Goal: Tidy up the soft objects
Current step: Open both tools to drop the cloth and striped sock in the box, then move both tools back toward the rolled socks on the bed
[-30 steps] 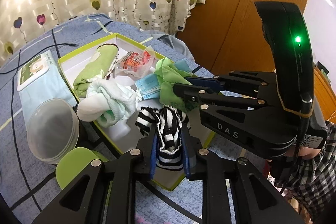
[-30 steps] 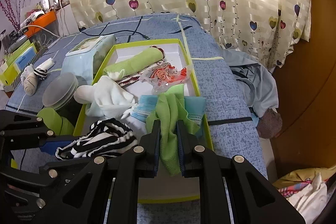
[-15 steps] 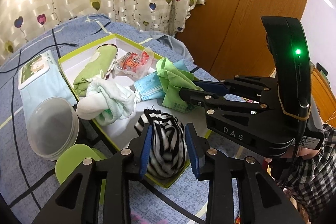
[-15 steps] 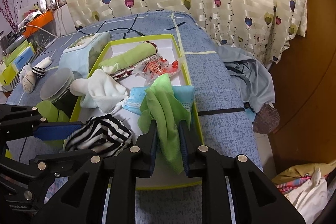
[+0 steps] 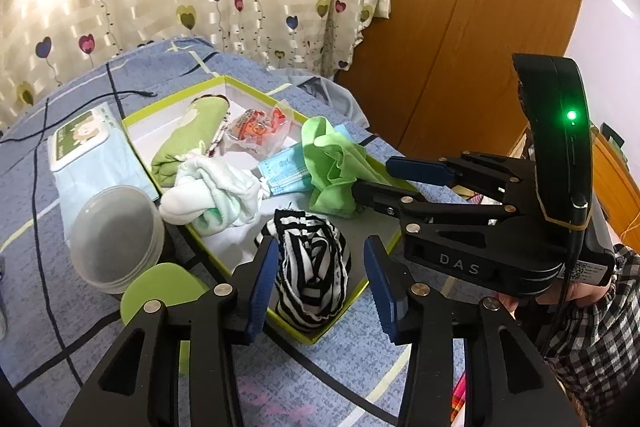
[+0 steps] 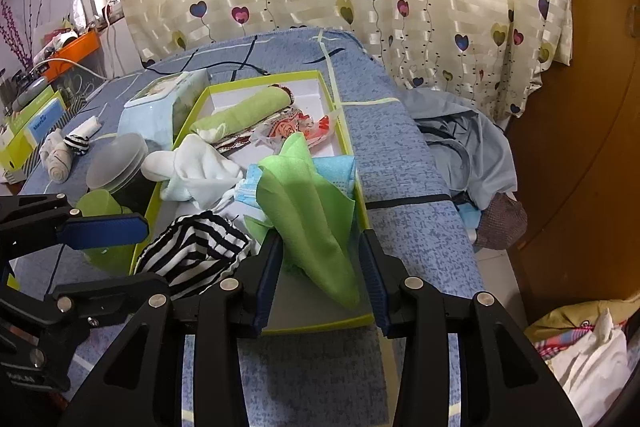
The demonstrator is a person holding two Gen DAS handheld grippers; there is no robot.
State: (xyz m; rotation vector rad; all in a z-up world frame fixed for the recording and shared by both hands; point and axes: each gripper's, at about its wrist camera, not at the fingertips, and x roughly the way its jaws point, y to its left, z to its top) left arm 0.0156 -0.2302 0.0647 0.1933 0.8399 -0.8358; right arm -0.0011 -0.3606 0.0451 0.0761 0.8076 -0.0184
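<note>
Left wrist view, left to right: wipes pack (image 5: 90, 143) and clear lidded tub (image 5: 116, 233) on the blue-covered desk (image 5: 48, 307); beside them the lime-edged box (image 5: 172, 99), holding a rolled green towel (image 5: 188, 141), a white cloth (image 5: 216, 193), a blue mask pack (image 5: 286, 171), a green cloth (image 5: 336, 167) and a striped cloth (image 5: 314, 275). The left tongs (image 5: 320, 285) stand apart, straddling the striped cloth, which lies in the box's near corner. The right tongs (image 6: 318, 277) are likewise spread, either side of the green cloth's lower end, which rests on the box floor.
</note>
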